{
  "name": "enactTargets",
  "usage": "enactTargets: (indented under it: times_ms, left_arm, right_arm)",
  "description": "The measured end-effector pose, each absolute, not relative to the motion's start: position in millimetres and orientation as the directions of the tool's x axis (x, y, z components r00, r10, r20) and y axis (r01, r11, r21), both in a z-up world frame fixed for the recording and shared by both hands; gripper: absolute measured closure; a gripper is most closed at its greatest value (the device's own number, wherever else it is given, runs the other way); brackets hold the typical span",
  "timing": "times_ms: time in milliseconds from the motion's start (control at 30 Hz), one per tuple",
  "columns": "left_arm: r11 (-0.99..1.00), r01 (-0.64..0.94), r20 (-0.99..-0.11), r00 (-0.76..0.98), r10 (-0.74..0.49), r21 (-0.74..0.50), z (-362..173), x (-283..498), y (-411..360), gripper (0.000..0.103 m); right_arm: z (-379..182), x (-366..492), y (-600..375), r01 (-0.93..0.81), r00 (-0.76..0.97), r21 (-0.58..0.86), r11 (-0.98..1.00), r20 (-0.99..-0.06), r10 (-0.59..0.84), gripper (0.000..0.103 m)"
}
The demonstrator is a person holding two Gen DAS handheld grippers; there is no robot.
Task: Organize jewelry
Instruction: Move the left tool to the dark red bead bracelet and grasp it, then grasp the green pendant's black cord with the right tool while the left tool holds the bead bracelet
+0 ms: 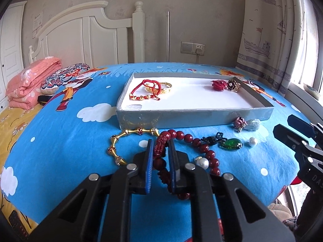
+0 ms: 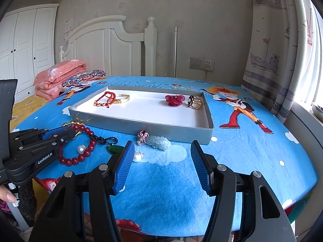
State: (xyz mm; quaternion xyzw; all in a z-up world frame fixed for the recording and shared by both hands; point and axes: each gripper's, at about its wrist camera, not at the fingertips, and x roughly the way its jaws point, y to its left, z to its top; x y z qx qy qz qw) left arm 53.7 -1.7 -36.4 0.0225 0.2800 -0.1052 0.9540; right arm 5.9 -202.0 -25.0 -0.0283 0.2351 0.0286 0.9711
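Observation:
My left gripper is shut on the carved charm of the red bead bracelet, which lies on the blue cloth before the grey tray. A gold bead bracelet lies just left of it. A green pendant, two pearls, a jade charm and a pink flower piece lie to the right. The tray holds a red cord bracelet, a gold bangle, a red flower and a black flower ring. My right gripper stands open above the cloth, holding nothing.
A folded pink quilt and a patterned pillow lie at the far left by the white headboard. A curtain and window sill run along the right. The cloth's front edge drops off near me. A person's fingertip shows at lower left.

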Motion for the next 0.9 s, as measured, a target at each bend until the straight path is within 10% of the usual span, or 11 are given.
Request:
enactTargets:
  times_ms: [900]
  left_arm:
    - [0.982, 0.182, -0.469, 0.863, -0.186, -0.053, -23, 32, 23, 0.090]
  right_arm:
    - [-43, 60, -122, -0.281, 0.798, -0.124, 0.952, -0.582, 0.160, 0.047]
